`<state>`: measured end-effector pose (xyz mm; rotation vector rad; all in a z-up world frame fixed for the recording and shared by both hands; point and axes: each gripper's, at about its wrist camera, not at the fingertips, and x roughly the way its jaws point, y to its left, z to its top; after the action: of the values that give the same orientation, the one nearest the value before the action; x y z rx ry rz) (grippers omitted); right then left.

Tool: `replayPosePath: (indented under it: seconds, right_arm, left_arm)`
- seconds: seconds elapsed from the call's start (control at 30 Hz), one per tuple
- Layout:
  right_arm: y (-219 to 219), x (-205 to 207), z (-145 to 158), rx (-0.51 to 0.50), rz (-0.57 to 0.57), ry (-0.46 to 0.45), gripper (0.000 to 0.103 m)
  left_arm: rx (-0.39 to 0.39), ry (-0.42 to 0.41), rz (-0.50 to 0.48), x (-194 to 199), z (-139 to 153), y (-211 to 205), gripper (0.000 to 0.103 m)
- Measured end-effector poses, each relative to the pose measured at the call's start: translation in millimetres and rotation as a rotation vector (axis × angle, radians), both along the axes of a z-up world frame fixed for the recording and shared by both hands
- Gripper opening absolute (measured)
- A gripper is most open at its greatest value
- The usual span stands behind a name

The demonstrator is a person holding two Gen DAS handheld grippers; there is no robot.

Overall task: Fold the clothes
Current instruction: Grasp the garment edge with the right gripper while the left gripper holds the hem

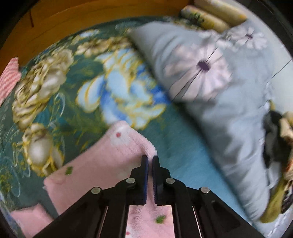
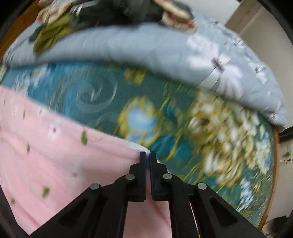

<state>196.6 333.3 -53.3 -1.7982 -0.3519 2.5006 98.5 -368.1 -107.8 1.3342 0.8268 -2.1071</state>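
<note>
Gripping pink fleece at two corners over the bed

Pinching with both tools at once. My left gripper (image 1: 150, 159) has its jaws closed tight on a corner edge of the pink garment (image 1: 102, 161), fuzzy hem bulging out just above the tips. My right gripper (image 2: 147, 154) is likewise clamped on a pink garment (image 2: 55, 155) corner, cloth squeezed flat between the pads.

Fabric spreads left and down from each grip. In the left view its top hem runs diagonally up-left from the jaws; in the right view its upper edge slants from far left down to the jaws. Small green and white prints on it. Both views blurred.

Under it lies the teal floral bedsheet (image 1: 77, 87), bare ahead of and right of both grippers. A grey flowered quilt (image 1: 228, 102) bounds that open patch on the far side; its edge curves across the top in the right view (image 2: 128, 47). A heap of dark and olive clothes (image 2: 95, 16) sits on the quilt. Wooden bed frame (image 1: 55, 27) behind the sheet. A pink-striped cloth (image 1: 9, 76) sits at the sheet's left edge.
</note>
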Motion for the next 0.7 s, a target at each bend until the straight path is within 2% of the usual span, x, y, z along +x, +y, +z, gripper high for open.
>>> replayPosePath:
  seconds: [0.13,0.17,0.3,0.43,0.47,0.5,0.53,0.57,0.7]
  right_arm:
    - [-1,-60,31,0.033,-0.046,0.109,0.0]
    - [0,-71,33,0.024,-0.062,0.115,0.0]
    - [6,-83,15,-0.038,-0.089,0.044,0.0]
    - [14,-66,1,-0.105,-0.07,-0.026,0.003]
    - [15,-61,-1,-0.131,-0.061,-0.045,0.014]
    - [14,-57,-4,-0.15,-0.048,-0.067,0.034]
    - [12,-53,-7,-0.162,-0.033,-0.09,0.044]
    - [10,-50,-10,-0.167,-0.015,-0.107,0.048]
    - [0,-50,-20,-0.098,-0.008,-0.104,0.048]
  left_arm:
    - [-0.033,0.108,0.044,-19,23,-10,0.005]
    - [-0.041,0.105,0.04,-23,22,-10,0.005]
    - [-0.067,0.071,0.009,-34,14,-4,0.005]
    - [-0.064,0.066,0.003,-28,0,-3,0.005]
    - [-0.054,0.063,0.005,-28,-4,-4,0.005]
    - [-0.052,0.063,0.003,-28,-5,-5,0.005]
    - [-0.051,0.063,0.002,-29,-7,-6,0.005]
    - [-0.05,0.062,0.0,-30,-8,-7,0.005]
    - [-0.05,0.057,-0.008,-31,-10,-7,0.005]
